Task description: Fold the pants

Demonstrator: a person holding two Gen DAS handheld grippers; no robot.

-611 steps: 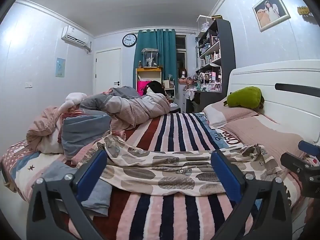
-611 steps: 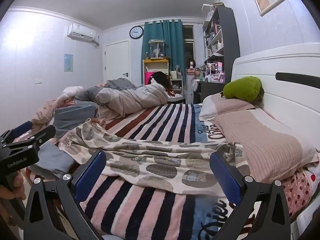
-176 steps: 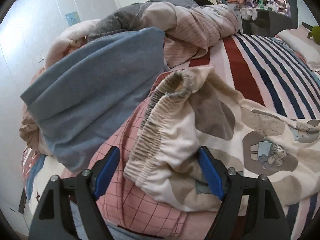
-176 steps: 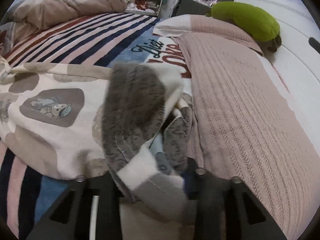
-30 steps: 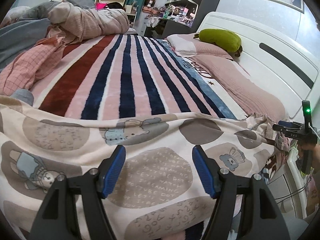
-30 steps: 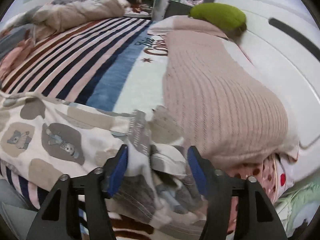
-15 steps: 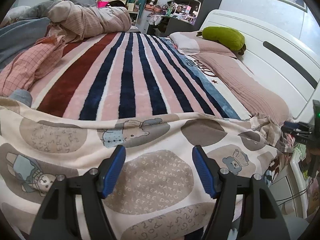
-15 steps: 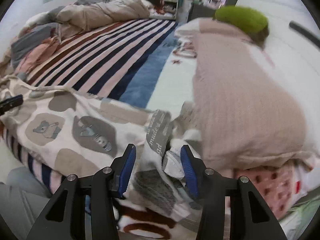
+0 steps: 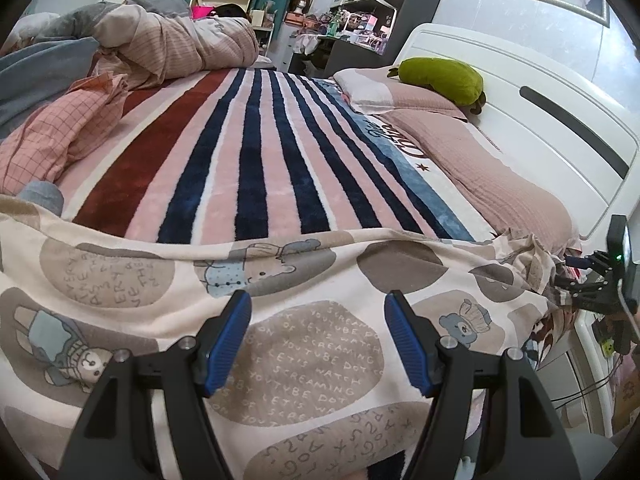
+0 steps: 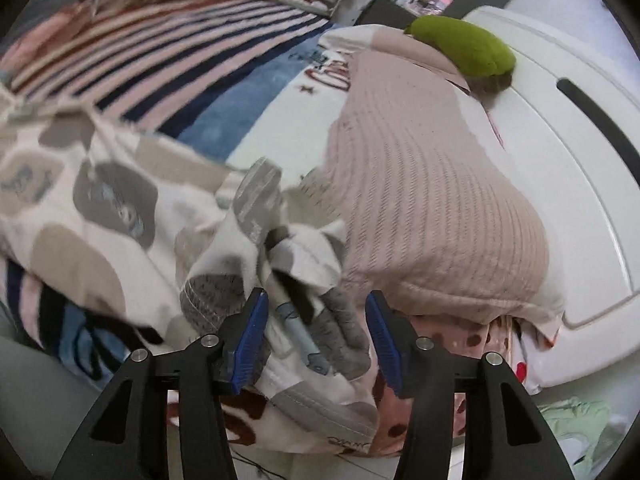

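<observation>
The striped blanket [image 9: 248, 148] carries the pants [image 9: 304, 344], which I now have spread in one long band across the near edge of the bed, from 9 o'clock to 3 o'clock in the left wrist view. Twenty seconds ago they lay further up the blanket; since then I have drawn them toward me and flattened the body of the cloth. This means the laying-out stage is, in my judgement, nearly done, except at the cuff end.

The knit pillow [image 10: 424, 184] sits at 1 o'clock in the right wrist view, with the bunched cuffs [image 10: 280, 264] just beside its lower edge. That bunch has not flattened over the last second; it is the remaining fault before any fold.

The left gripper [image 9: 318, 336] hovers over the printed cloth with its jaws well apart, unchanged for the last second, and holds nothing.

The right gripper [image 10: 314, 328] has rolled and dropped closer onto the cuffs. Its jaws narrowed, then have just been opening again; crumpled cuff fabric lies between them, but the pads do not press on it, so I count no grip yet.
</observation>
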